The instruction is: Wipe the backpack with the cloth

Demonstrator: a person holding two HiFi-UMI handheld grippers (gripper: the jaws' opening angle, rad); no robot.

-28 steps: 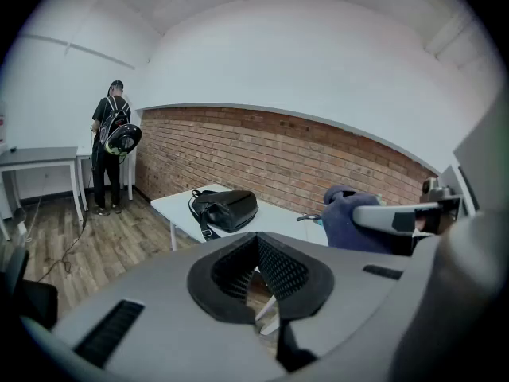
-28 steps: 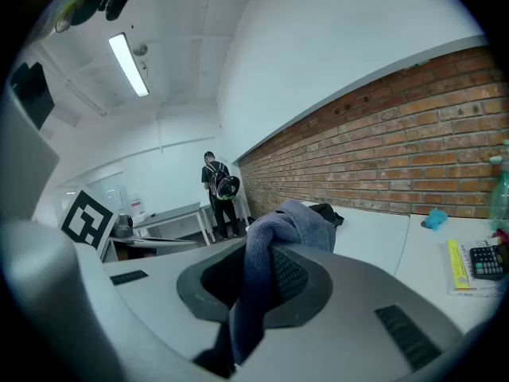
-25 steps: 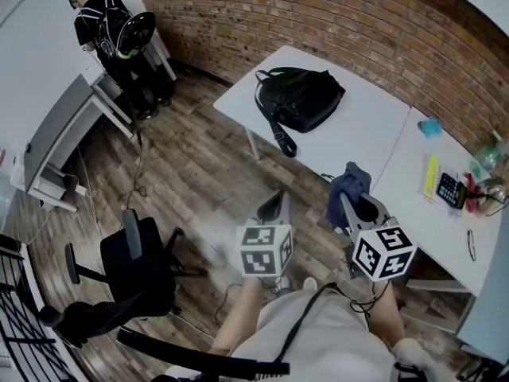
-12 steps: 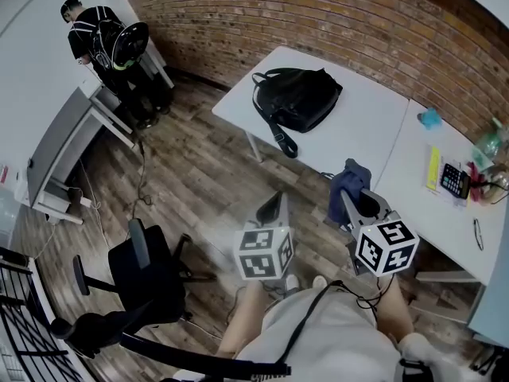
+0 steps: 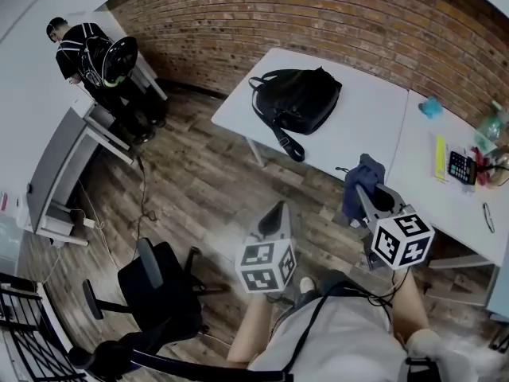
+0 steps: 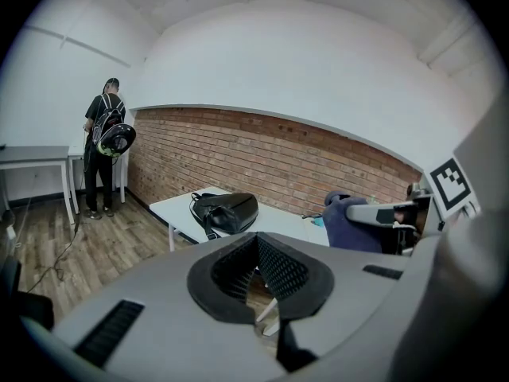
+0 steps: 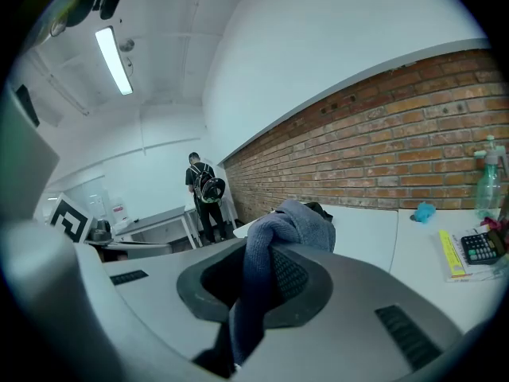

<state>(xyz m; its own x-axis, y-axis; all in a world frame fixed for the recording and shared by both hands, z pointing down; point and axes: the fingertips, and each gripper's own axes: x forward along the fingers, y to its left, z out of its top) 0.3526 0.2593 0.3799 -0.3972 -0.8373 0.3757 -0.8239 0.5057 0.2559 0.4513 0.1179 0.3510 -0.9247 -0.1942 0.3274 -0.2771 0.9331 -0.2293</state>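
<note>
The black backpack (image 5: 296, 98) lies on a white table (image 5: 374, 118) at the far side of the room, close to the red brick wall (image 5: 318, 14). Its long strap runs toward the near edge of the table. Nothing is touching the bag.

The right gripper (image 5: 364, 196) is up in the air, near the person and just in front of the tables. Its two jaws are pinched on a blue-grey soft cloth (image 5: 363, 173). In the right gripper view the cloth (image 7: 274, 253) bunches up in a lump at the tips and hangs down between the jaws. The cloth is well apart from the backpack, nearer and off to the right.

The left gripper (image 5: 274, 213) is to the left of the right one, over the brown wooden floor (image 5: 199, 181). In the left gripper view its jaws are pressed together at the tips, with nothing between them. Past them the backpack (image 6: 227, 212) shows far off on the table, and the cloth (image 6: 350, 225) shows at the right.

A second white table (image 5: 445, 205) stands at the right with a black calculator (image 5: 461, 168) on it. A black office chair (image 5: 159, 289) sits near on the left. A person in black (image 5: 87, 54) stands far off at the left.
</note>
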